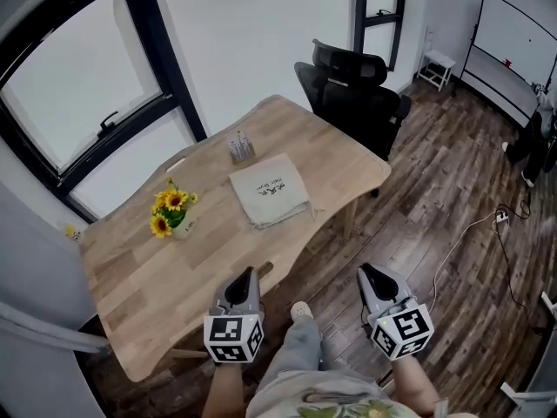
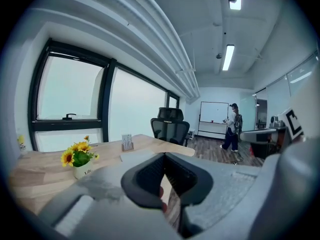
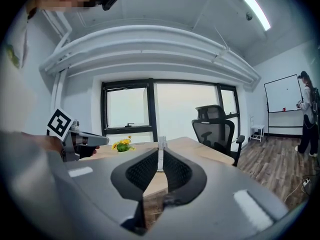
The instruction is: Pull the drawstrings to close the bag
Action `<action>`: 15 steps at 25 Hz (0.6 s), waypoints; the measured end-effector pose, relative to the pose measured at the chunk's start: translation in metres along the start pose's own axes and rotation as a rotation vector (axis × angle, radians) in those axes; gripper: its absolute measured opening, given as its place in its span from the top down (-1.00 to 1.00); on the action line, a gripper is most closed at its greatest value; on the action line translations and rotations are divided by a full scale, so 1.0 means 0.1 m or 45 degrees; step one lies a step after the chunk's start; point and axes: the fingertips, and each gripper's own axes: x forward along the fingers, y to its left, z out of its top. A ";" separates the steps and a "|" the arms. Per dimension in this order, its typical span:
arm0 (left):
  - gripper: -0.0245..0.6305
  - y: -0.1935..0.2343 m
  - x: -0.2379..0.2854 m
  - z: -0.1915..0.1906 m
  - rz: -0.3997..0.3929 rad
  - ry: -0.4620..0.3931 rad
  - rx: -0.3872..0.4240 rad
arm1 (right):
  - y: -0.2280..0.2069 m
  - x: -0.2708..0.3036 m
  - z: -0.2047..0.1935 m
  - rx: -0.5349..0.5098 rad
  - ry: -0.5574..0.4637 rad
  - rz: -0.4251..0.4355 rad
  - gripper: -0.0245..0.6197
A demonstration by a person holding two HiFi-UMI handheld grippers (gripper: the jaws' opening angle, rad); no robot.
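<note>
A flat beige drawstring bag lies on the wooden table, its gathered edge toward me and a thin cord end at its right corner. In the left gripper view the bag shows as a pale patch just over the jaws. My left gripper hangs over the table's near edge, shut and empty. My right gripper is off the table's edge, above the floor, with its jaws a narrow slit apart and nothing between them. Both are well short of the bag.
A pot of sunflowers stands left of the bag, and a small card holder stands behind it. A black office chair is at the table's far side. A person stands by a whiteboard. A cable lies on the floor at the right.
</note>
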 end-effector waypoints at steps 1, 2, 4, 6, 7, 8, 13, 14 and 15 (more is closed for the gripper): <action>0.91 0.05 0.09 0.01 0.013 0.002 -0.007 | -0.07 0.07 0.03 -0.004 0.005 0.003 0.82; 0.91 0.11 0.18 0.04 0.029 -0.001 -0.016 | -0.16 0.14 0.05 -0.007 0.009 0.005 0.80; 0.91 0.22 0.37 0.13 0.056 -0.019 -0.029 | -0.34 0.31 0.13 -0.004 0.015 0.008 0.73; 0.91 0.33 0.55 0.25 0.071 -0.036 -0.044 | -0.49 0.49 0.21 0.013 0.018 0.022 0.64; 0.91 0.39 0.64 0.29 0.075 -0.040 -0.058 | -0.54 0.59 0.25 0.020 0.018 0.031 0.61; 0.91 0.45 0.72 0.33 0.078 -0.042 -0.072 | -0.59 0.68 0.27 0.021 0.019 0.039 0.60; 0.89 0.74 1.03 0.43 0.110 -0.049 -0.122 | -0.72 1.16 0.31 0.012 0.052 0.092 0.53; 0.88 0.80 1.08 0.43 0.123 -0.049 -0.131 | -0.74 1.25 0.30 0.009 0.062 0.106 0.52; 0.85 0.84 1.12 0.44 0.134 -0.049 -0.136 | -0.75 1.33 0.29 0.004 0.073 0.119 0.50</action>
